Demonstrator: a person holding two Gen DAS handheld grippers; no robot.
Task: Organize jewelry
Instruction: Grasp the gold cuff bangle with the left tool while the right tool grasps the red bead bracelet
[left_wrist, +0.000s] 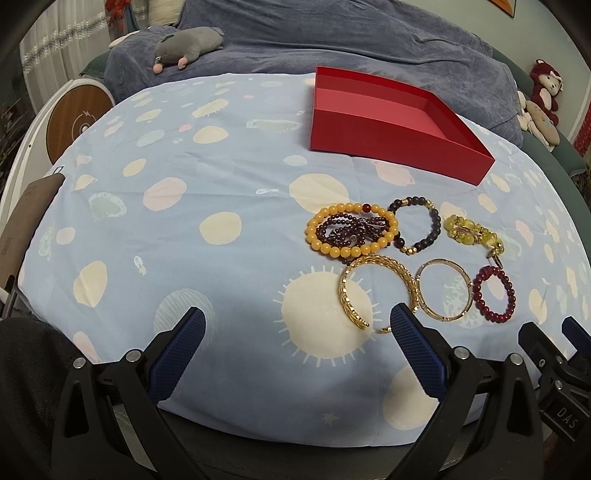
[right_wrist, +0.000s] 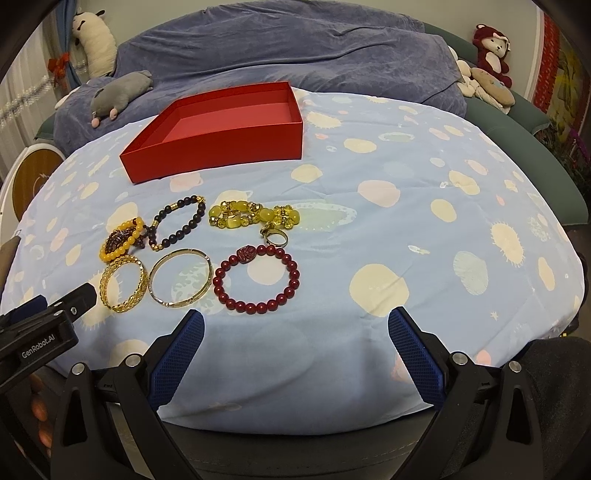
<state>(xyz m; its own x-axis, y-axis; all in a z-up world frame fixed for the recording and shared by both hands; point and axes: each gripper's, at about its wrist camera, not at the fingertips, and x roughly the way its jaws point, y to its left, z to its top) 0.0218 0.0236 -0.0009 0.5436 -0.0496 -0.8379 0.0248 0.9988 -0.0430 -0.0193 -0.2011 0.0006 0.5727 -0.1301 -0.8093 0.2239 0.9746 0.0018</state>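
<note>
The red box (right_wrist: 221, 125) holds nothing, all bracelets (right_wrist: 258, 280) lie on the worktop (right_wrist: 406, 221), and both tools (left_wrist: 297, 325) (right_wrist: 295, 325) are spread and hold nothing.

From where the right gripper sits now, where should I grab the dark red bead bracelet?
Take the dark red bead bracelet at its near arc, coming straight down from above with the right gripper, one finger inside the ring and one outside. It lies flat on the cloth, apart from the plain gold bangle, and its near arc is closest to the open fingers.
</note>
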